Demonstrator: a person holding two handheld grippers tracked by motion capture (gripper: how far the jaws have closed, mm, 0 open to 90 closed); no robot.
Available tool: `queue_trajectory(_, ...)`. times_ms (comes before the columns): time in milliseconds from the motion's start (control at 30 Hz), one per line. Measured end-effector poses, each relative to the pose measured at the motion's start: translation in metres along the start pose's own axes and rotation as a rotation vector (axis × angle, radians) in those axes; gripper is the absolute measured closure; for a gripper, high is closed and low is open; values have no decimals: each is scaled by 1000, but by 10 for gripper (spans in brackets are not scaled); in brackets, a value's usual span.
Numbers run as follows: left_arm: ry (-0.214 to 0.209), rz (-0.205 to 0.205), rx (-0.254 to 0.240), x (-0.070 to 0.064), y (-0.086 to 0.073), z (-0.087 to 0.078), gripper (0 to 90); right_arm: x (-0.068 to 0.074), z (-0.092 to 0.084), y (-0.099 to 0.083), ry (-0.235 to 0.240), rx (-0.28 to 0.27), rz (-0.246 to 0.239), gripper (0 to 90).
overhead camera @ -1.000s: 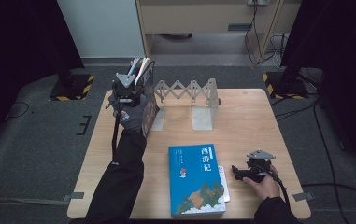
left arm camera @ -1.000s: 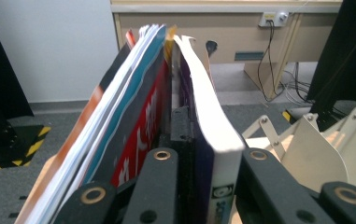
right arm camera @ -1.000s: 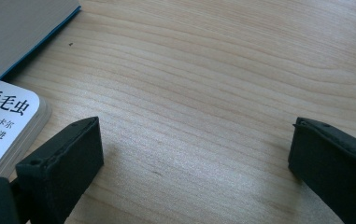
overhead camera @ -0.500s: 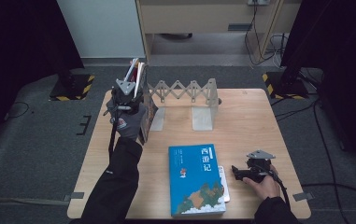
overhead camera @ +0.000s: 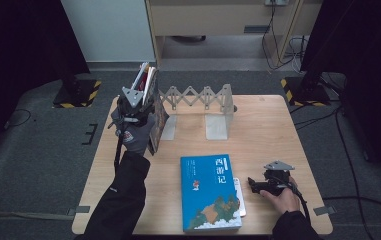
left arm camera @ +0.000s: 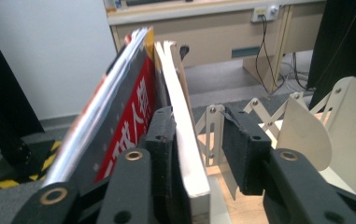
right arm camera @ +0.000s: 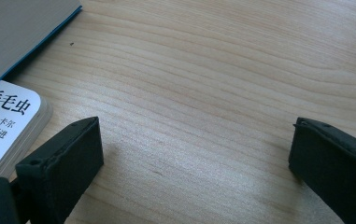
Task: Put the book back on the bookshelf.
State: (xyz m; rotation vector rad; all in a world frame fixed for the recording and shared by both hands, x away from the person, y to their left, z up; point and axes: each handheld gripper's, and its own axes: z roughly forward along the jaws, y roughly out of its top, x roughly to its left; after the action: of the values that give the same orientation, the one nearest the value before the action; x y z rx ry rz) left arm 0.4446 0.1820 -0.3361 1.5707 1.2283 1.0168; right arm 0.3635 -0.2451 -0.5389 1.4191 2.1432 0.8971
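Several books (overhead camera: 147,82) stand leaning at the left end of a metal accordion bookstand (overhead camera: 198,96). My left gripper (overhead camera: 140,102) is at them. In the left gripper view its jaws (left arm camera: 199,116) have just been opening: a cream-paged book (left arm camera: 185,154) stands between them against the left pad, with a gap to the right pad. A red-covered book (left arm camera: 129,116) leans outside the left jaw. A blue book (overhead camera: 210,192) lies flat at the table's near middle, over a small white book (overhead camera: 239,196). My right gripper (overhead camera: 253,184) rests open beside them with nothing between its jaws (right arm camera: 196,123).
The wooden table (overhead camera: 273,130) has bare room at the right and behind the blue book. The bookstand's upright end plates (overhead camera: 217,120) stand at the back middle. In the right gripper view the white book (right arm camera: 7,126) and blue book (right arm camera: 21,28) lie to the left.
My left gripper has shifted slightly left and toward the person beside the standing books. The right hand and the flat books have not moved.
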Motion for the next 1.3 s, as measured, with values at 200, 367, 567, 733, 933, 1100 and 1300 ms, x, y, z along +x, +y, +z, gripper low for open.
queue_trajectory(200,-8,5,-28,0,6,-12,597,0,0,0,0,1,0,34)
queue_trajectory(367,-41,-5,-48,0,10,-20,573,0,0,0,0,0,-1,34)
queue_trajectory(567,-85,-9,-66,-3,17,-34,545,0,0,0,-1,-1,-1,34)
queue_trajectory(733,-96,5,-76,-2,21,-44,528,0,0,0,-1,0,1,33)
queue_trajectory(933,-137,-11,-86,-1,20,-57,495,0,1,0,-6,6,8,14)
queue_trajectory(1100,-172,-14,-82,0,14,-66,457,-1,1,0,-8,6,3,8)
queue_trajectory(1300,-216,-52,-48,5,-7,-72,429,-2,-1,1,-16,3,17,67)
